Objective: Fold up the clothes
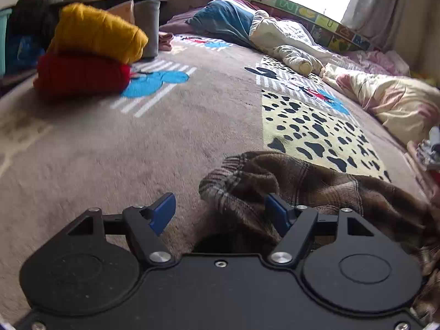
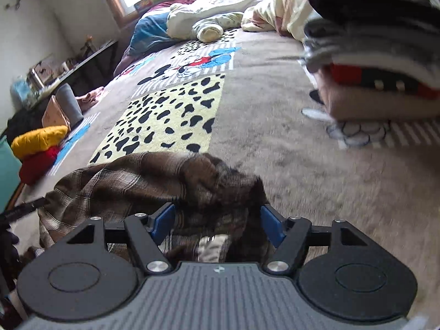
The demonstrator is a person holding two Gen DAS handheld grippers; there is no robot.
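A brown plaid garment [image 1: 316,184] lies crumpled on the grey patterned blanket [image 1: 192,137]; it also shows in the right wrist view [image 2: 143,184]. My left gripper [image 1: 220,210] is open, its blue pads wide apart, with the garment's left end between and under them. My right gripper [image 2: 217,220] is open too, its blue pads either side of a bunched fold of the garment, which fills the gap. The tip of the left gripper [image 2: 24,209] shows at the garment's left edge in the right wrist view.
Folded yellow [image 1: 96,31] and red [image 1: 82,74] clothes are stacked at the far left. A stack of folded clothes [image 2: 385,63] sits at the right. Pillows and a rumpled quilt [image 1: 288,38] lie at the head of the bed. A desk [image 2: 82,60] stands beside the bed.
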